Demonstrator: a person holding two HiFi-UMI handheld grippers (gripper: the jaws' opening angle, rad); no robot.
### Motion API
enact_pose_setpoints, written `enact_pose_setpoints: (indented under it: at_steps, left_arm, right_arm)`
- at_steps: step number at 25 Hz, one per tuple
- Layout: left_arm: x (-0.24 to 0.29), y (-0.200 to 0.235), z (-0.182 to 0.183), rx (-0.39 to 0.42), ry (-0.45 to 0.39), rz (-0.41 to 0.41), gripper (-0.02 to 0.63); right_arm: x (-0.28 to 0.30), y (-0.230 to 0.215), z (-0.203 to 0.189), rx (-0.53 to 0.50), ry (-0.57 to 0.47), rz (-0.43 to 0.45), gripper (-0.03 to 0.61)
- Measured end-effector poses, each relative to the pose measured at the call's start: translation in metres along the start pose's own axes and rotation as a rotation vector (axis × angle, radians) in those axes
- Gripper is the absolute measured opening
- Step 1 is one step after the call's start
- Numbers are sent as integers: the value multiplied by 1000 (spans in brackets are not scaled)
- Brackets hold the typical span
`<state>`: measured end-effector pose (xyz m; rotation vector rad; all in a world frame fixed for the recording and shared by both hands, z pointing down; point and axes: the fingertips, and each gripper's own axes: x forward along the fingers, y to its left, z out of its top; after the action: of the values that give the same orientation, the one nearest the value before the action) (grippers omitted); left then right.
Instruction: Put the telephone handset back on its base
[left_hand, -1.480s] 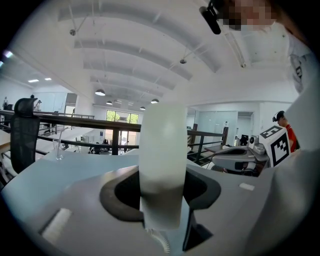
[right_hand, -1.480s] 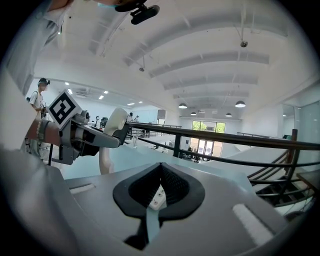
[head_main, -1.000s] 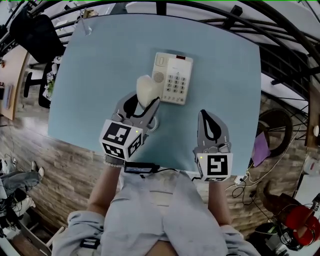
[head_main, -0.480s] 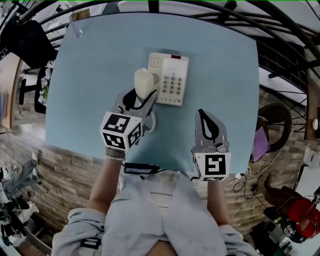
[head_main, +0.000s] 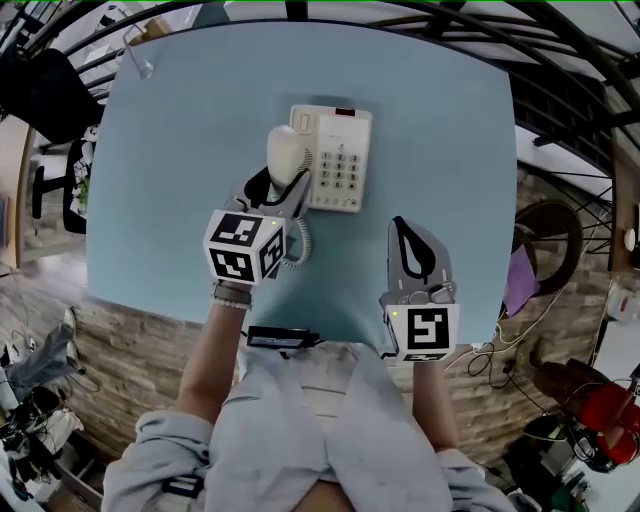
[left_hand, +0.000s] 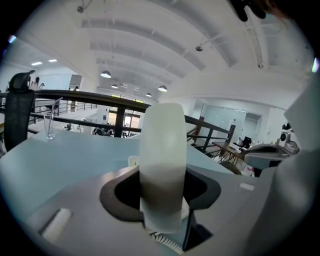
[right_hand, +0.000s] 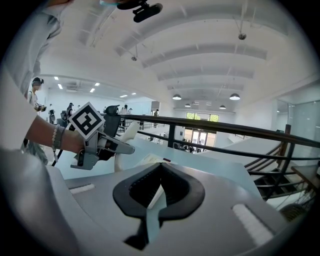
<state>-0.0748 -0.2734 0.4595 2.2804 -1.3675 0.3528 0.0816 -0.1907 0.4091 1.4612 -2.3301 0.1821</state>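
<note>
The cream telephone base (head_main: 337, 160) with its keypad lies on the light blue table (head_main: 180, 200) toward the far side. My left gripper (head_main: 283, 190) is shut on the cream handset (head_main: 283, 155), held just over the base's left edge; the coiled cord (head_main: 296, 245) hangs below it. In the left gripper view the handset (left_hand: 162, 165) stands upright between the jaws. My right gripper (head_main: 412, 228) is shut and empty, hovering over the table right of and nearer than the base. The right gripper view shows the left gripper (right_hand: 107, 145) with the handset (right_hand: 125, 140).
A clear drinking glass (head_main: 137, 62) stands at the table's far left corner. A black office chair (head_main: 45, 95) sits left of the table. Dark railings curve behind the table, and cables and a purple sheet (head_main: 522, 290) lie on the floor at the right.
My left gripper has carried the handset forward and slightly up, from short of the base to over its left edge. The right gripper has hardly moved.
</note>
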Motion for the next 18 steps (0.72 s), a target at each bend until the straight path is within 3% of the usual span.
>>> enact_pose_setpoints:
  at_steps: [18]
  left_arm:
    - [41,19,-6,-104,-1,13,204]
  right_arm:
    - [15,-3,-5,12,19,-12,6]
